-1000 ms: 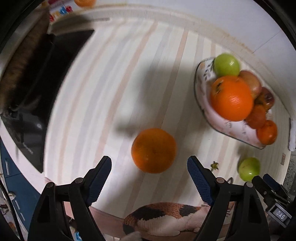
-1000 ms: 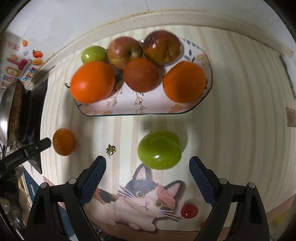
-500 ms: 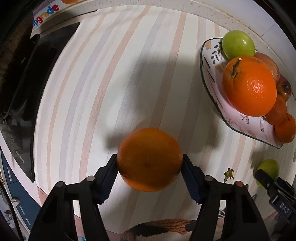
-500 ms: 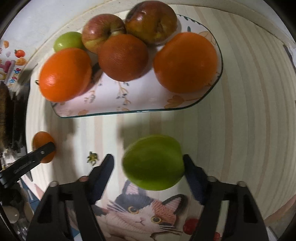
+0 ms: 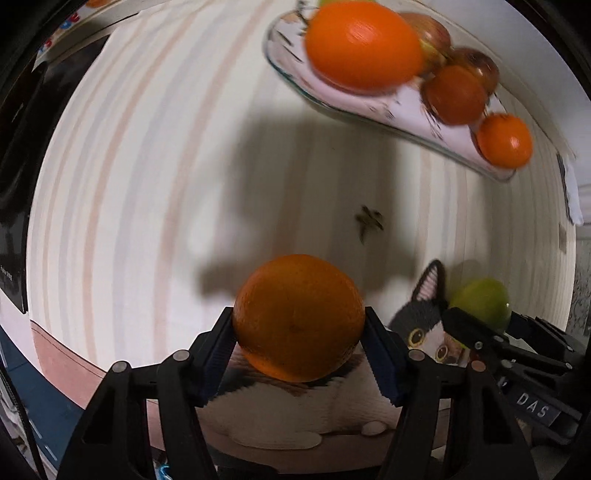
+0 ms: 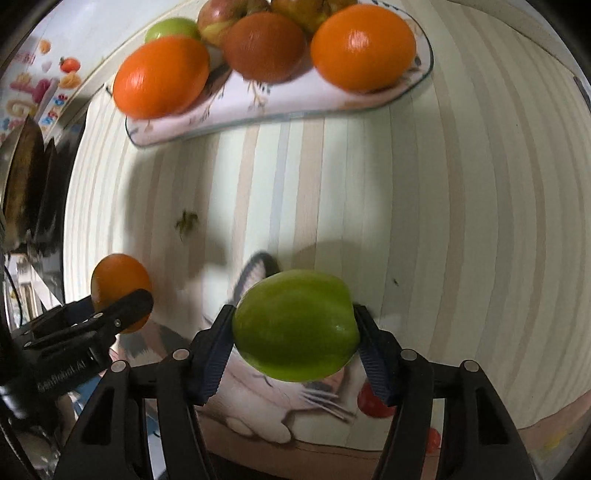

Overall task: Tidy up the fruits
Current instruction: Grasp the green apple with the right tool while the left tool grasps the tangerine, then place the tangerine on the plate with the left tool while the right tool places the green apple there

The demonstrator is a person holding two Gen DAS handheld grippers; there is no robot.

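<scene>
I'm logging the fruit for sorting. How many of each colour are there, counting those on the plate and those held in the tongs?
Orange: 3, namely two on the plate, at and, and one in the left tongs.
Dark reddish orange: 1.
Green: 2, namely one on the plate and one in the right tongs.
Red apples: 2, at and.
Total: 8.

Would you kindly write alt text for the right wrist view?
The right gripper is shut on a green apple above a striped mat with a cat picture. Beyond it, a plate holds oranges and apples; at left, the left gripper grips an orange.
</scene>
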